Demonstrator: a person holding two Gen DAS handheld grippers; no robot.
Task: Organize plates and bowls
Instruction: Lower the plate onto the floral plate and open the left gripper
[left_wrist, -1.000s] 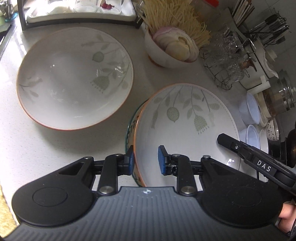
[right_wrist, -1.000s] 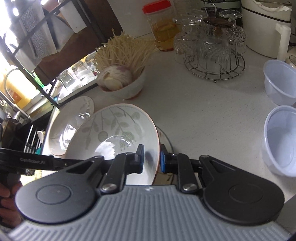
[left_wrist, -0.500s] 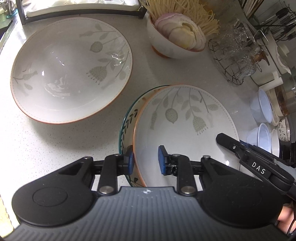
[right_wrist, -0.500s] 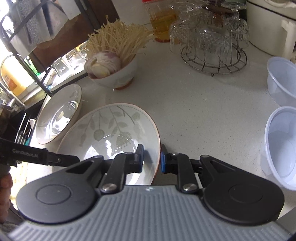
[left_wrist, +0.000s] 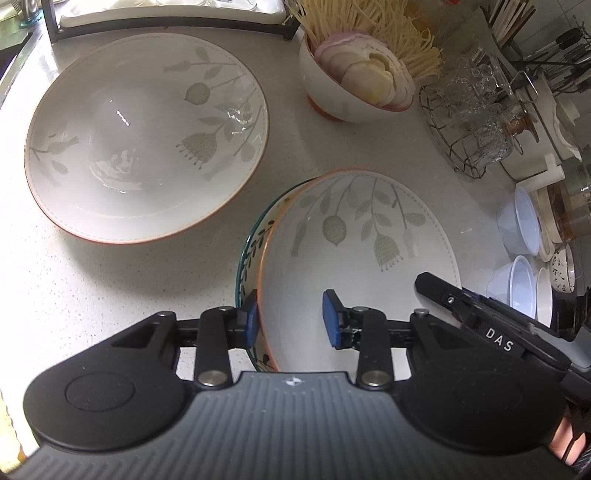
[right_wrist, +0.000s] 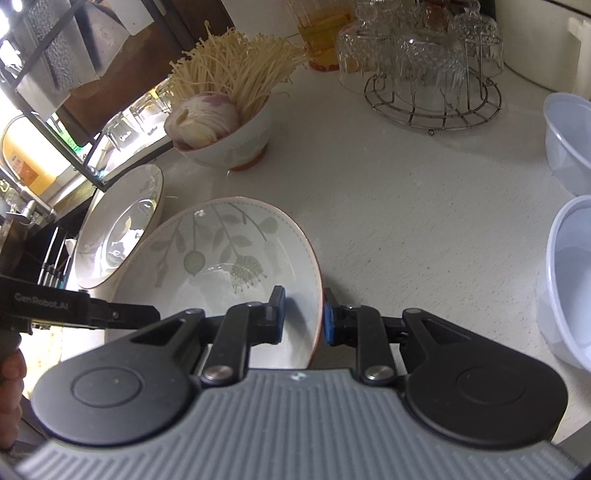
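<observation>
A white leaf-patterned bowl with an orange rim (left_wrist: 362, 254) sits nested in a green-rimmed bowl (left_wrist: 255, 236) on the counter. My left gripper (left_wrist: 290, 323) straddles the near left rims of both bowls, jaws apart and not pressing. My right gripper (right_wrist: 302, 317) is shut on the right rim of the leaf bowl (right_wrist: 221, 266). A second, larger leaf-patterned bowl (left_wrist: 144, 144) lies empty to the left; it also shows in the right wrist view (right_wrist: 118, 229).
A bowl of sliced onion and enoki mushrooms (left_wrist: 354, 88) stands behind. A wire rack of glass cups (left_wrist: 476, 122) is at the right. Translucent plastic bowls (right_wrist: 569, 273) sit at the far right. A black rack (left_wrist: 166, 22) runs along the back.
The stacked bowls have come closer to the large bowl on the left. My left gripper's jaws have opened wider around the rims. My right gripper keeps its hold.
</observation>
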